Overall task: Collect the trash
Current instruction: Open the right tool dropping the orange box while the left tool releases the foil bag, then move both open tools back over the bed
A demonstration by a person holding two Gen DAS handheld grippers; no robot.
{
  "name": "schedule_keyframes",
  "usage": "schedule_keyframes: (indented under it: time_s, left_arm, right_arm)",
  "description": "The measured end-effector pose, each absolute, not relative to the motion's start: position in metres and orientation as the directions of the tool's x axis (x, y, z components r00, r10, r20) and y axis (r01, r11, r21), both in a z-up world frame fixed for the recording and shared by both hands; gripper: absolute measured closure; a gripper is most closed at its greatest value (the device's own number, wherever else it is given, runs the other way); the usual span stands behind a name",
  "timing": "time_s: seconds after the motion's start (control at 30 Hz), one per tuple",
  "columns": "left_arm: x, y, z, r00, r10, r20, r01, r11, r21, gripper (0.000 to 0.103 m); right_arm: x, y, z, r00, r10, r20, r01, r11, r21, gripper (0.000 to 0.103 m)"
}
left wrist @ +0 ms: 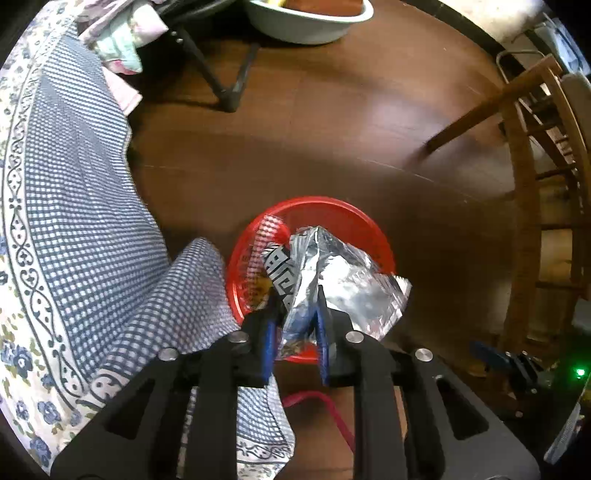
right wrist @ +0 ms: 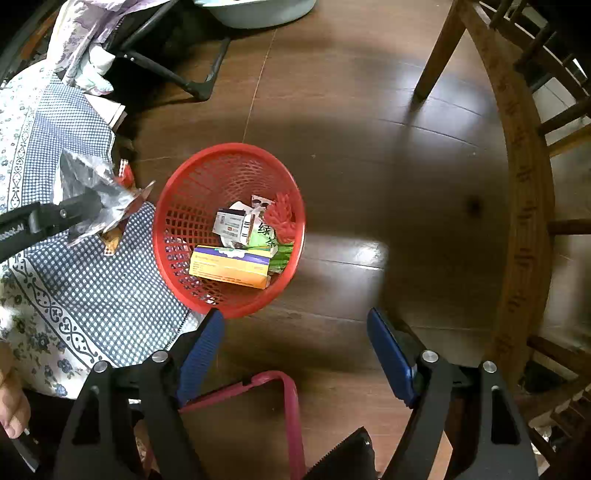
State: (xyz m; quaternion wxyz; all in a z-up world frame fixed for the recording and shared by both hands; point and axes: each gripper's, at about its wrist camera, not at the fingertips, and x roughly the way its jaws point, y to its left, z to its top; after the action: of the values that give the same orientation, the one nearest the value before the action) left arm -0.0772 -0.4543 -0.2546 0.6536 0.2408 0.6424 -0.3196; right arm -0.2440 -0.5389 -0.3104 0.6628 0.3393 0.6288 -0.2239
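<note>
My left gripper (left wrist: 297, 314) is shut on a crumpled silver foil wrapper (left wrist: 343, 284) and holds it over the red mesh basket (left wrist: 332, 214) on the floor. In the right wrist view the same wrapper (right wrist: 99, 192) hangs from the left gripper (right wrist: 98, 205) just left of the basket (right wrist: 184, 177), above the tablecloth edge. The basket holds a yellow-purple box (right wrist: 231, 266), a white carton (right wrist: 232, 223) and green and red wrappers. My right gripper (right wrist: 295, 332) is open and empty, above the floor near the basket's front rim.
A blue checked tablecloth (left wrist: 74, 177) hangs at the left. A wooden chair (right wrist: 517, 166) stands at the right. A pale basin (left wrist: 306, 22) and a black folding frame (left wrist: 221, 81) are at the back. A pink stool frame (right wrist: 288, 406) is below.
</note>
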Motion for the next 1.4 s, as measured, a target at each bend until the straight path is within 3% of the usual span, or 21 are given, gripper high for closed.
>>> schedule_keyframes:
  time_s: [0.07,0.17,0.2,0.43,0.67,0.93,1.17,1.4]
  left_arm:
    - [-0.081,-0.456,-0.258,-0.025,-0.09,-0.996,0.739,0.67,-0.079,0.069]
    - [-0.084,-0.457,-0.258,-0.013,-0.07,-0.997,0.752,0.657,-0.056,0.037]
    - [-0.083,-0.456,-0.255,-0.003,-0.073,-0.997,0.752,0.657,-0.05,0.032]
    - [-0.084,-0.455,-0.221,0.006,-0.169,-0.986,0.738,0.666,-0.11,0.031]
    - [-0.095,-0.441,-0.15,0.078,-0.339,-0.938,0.75,0.64,-0.169,0.029]
    - [-0.091,-0.384,-0.042,0.266,-0.499,-0.825,0.721,0.671,-0.174,0.012]
    - [-0.046,-0.296,0.001,0.427,-0.47,-0.772,0.604,0.784,-0.142,0.01]
    - [0.043,-0.154,0.033,0.65,-0.267,-0.712,0.343,0.938,-0.038,0.007]
  right_arm:
    - [-0.243,-0.538,-0.311,0.108,0.135,-0.985,0.72,0.673,0.171,0.025]
    - [-0.243,-0.537,-0.311,0.103,0.138,-0.985,0.718,0.675,0.169,0.025]
    - [-0.243,-0.538,-0.311,0.102,0.137,-0.985,0.719,0.675,0.168,0.025]
    - [-0.243,-0.54,-0.297,0.105,0.113,-0.988,0.715,0.682,0.154,0.025]
    - [-0.238,-0.536,-0.268,0.129,0.075,-0.989,0.701,0.699,0.145,0.025]
    - [-0.212,-0.509,-0.201,0.208,-0.031,-0.978,0.635,0.765,0.111,0.016]
    - [-0.159,-0.444,-0.099,0.435,-0.121,-0.892,0.51,0.85,0.134,0.009]
    - [-0.071,-0.345,-0.047,0.564,-0.008,-0.826,0.277,0.944,0.18,0.007]
